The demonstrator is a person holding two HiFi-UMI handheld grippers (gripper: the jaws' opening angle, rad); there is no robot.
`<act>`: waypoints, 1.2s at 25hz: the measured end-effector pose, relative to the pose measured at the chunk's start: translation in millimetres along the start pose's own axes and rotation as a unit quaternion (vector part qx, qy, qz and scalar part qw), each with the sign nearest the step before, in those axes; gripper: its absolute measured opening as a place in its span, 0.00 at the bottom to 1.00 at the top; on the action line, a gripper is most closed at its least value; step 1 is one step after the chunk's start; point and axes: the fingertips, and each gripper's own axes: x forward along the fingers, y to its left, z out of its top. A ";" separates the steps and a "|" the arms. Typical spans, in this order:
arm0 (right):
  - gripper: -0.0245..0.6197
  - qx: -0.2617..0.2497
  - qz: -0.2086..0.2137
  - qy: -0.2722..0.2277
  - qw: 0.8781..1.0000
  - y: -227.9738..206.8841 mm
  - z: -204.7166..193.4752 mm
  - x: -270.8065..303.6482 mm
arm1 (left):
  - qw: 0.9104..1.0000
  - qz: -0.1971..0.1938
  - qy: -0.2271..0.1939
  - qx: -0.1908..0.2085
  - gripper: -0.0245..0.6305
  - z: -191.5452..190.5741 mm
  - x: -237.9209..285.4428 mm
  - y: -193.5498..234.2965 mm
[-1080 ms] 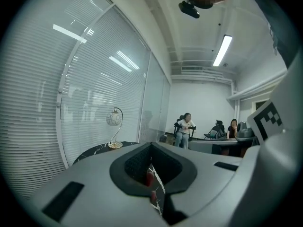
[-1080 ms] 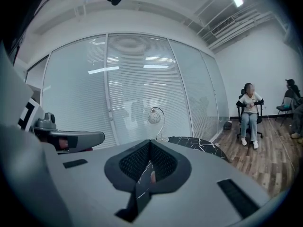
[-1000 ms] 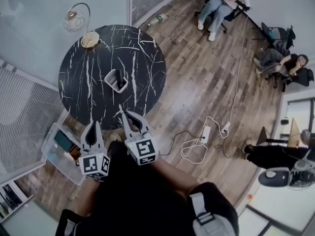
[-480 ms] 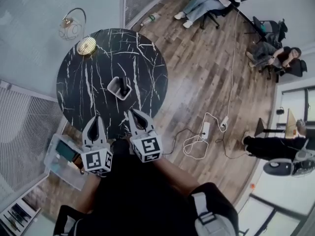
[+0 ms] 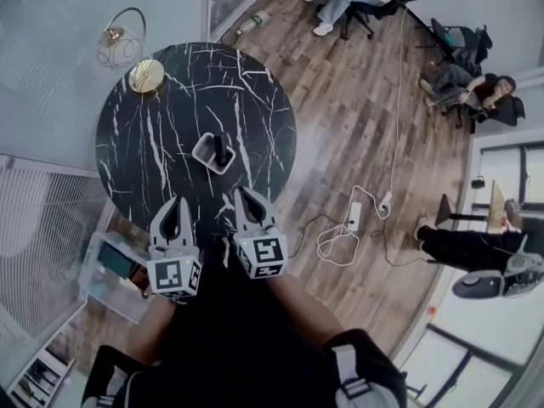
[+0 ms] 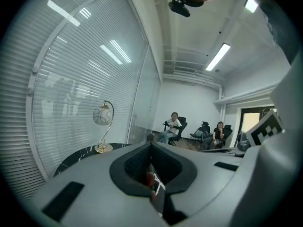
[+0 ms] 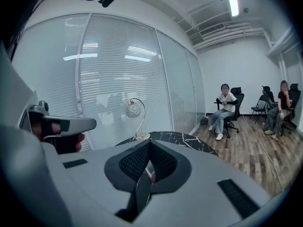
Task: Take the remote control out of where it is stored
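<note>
- The remote control (image 5: 223, 152) stands upright in a small white holder (image 5: 202, 148) near the middle of the round black marble table (image 5: 144, 155), its dark top above the holder's rim.
- The left gripper (image 5: 177, 204) and right gripper (image 5: 248, 195) sit side by side at the table's near edge, well apart from the holder, and each has its jaws closed together on nothing.
- From the head view the tips seem to lie just over the near rim, though how high above the top they are cannot be told.
- Between the tips and the holder there is only bare marble — open room straight ahead.
- A lamp (image 5: 146, 75) with a gold base stands at the table's far left edge, well clear of the holder.
- On the wooden floor (image 5: 340, 143), a clear plastic box (image 5: 106, 270) lies beside the table's near left edge, and a power strip (image 5: 355, 221) with looped cables lies to the right, apart from the table.
- Only the head view shows the holder and the remote; both gripper views look level across the tabletop to the lamp, a glass wall with blinds (image 6: 85, 89) and seated people (image 7: 225, 103) at the back.
- The right gripper view catches the person's left hand (image 7: 66, 141) on its handle at the left edge; the left gripper view catches the right one's marker cube (image 6: 268, 126) at the right edge.
</note>
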 end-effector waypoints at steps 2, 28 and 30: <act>0.04 0.001 0.004 0.014 1.000 0.1 -5.9 11.0 | 1.000 0.000 0.003 -0.003 0.05 -0.6 8.6 5.3; 0.23 0.011 0.032 0.163 0.986 -44.2 -117.1 163.3 | 0.993 0.052 0.092 -0.045 0.05 -76.1 110.0 40.6; 0.24 0.009 0.030 0.173 0.984 -46.3 -121.8 172.4 | 0.993 0.057 0.095 -0.050 0.05 -79.3 112.0 43.3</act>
